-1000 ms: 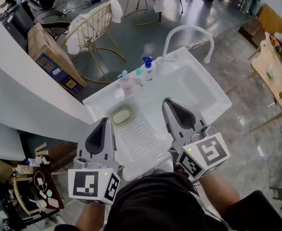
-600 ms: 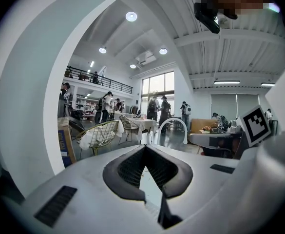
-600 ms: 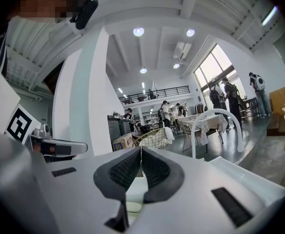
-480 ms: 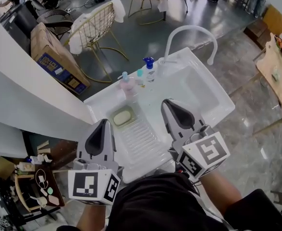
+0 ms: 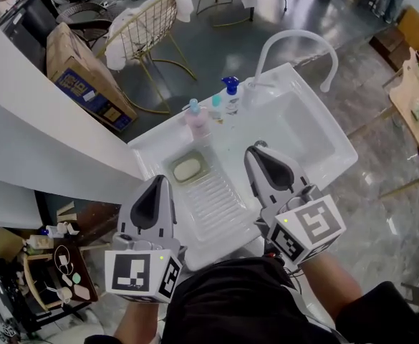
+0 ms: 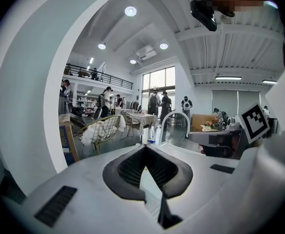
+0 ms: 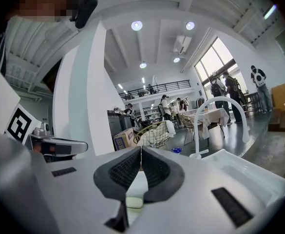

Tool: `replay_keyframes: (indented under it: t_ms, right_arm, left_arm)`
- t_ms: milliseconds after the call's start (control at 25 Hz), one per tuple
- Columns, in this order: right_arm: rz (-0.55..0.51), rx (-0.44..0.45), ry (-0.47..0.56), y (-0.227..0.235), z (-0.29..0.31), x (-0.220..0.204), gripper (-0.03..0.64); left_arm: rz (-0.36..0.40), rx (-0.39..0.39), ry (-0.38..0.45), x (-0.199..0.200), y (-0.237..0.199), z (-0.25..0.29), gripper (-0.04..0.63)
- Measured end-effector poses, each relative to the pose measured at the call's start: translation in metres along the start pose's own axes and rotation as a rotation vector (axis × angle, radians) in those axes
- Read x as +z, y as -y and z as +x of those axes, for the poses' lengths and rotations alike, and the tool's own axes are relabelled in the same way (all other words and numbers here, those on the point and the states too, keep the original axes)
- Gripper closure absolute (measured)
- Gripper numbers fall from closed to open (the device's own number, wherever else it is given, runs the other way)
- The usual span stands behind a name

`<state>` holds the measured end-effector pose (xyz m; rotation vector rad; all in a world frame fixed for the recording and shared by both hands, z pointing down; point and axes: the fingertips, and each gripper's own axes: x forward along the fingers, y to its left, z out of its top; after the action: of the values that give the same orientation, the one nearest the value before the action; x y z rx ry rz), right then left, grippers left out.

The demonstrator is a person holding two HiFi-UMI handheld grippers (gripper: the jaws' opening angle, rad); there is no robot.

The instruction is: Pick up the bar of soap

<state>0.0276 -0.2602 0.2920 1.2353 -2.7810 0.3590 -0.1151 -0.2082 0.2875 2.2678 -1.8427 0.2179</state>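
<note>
Over the near edge of a white moulded sink unit (image 5: 304,129), two grey two-jaw grippers are held side by side. Both are nearly level and aimed away from the person. The left gripper (image 5: 157,183) is shown with its jaws together and nothing between them. The right gripper (image 5: 256,150) is likewise closed and empty, its dark pads meeting at the tips. One marker cube is carried at the rear of each.

One pale oval bar of soap (image 5: 186,168) is seen in one grey-green rectangular dish (image 5: 170,167). It lies between the two sets of tips, nearer the left gripper and touched by neither.

Three pump bottles are ranged beyond the soap:
- pink (image 5: 196,119)
- small teal-capped (image 5: 216,107)
- blue-capped (image 5: 230,96)

One arched white tap (image 5: 299,33) is seen ahead of the right gripper.
</note>
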Motion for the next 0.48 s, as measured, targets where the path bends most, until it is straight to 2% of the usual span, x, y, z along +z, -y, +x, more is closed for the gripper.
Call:
replay_keyframes:
  t_ms: [240,480]
  right_arm:
    - [0.026,-0.043,-0.03,0.004,0.012,-0.013,0.607]
    - [0.048,-0.094,-0.06,0.017,0.024,-0.022,0.607]
  left_arm:
    - [0.022,-0.045,-0.076,-0.021,-0.015,0.025,0.592]
    - [0.076,-0.115,-0.171,-0.047,-0.028,0.056,0.592]
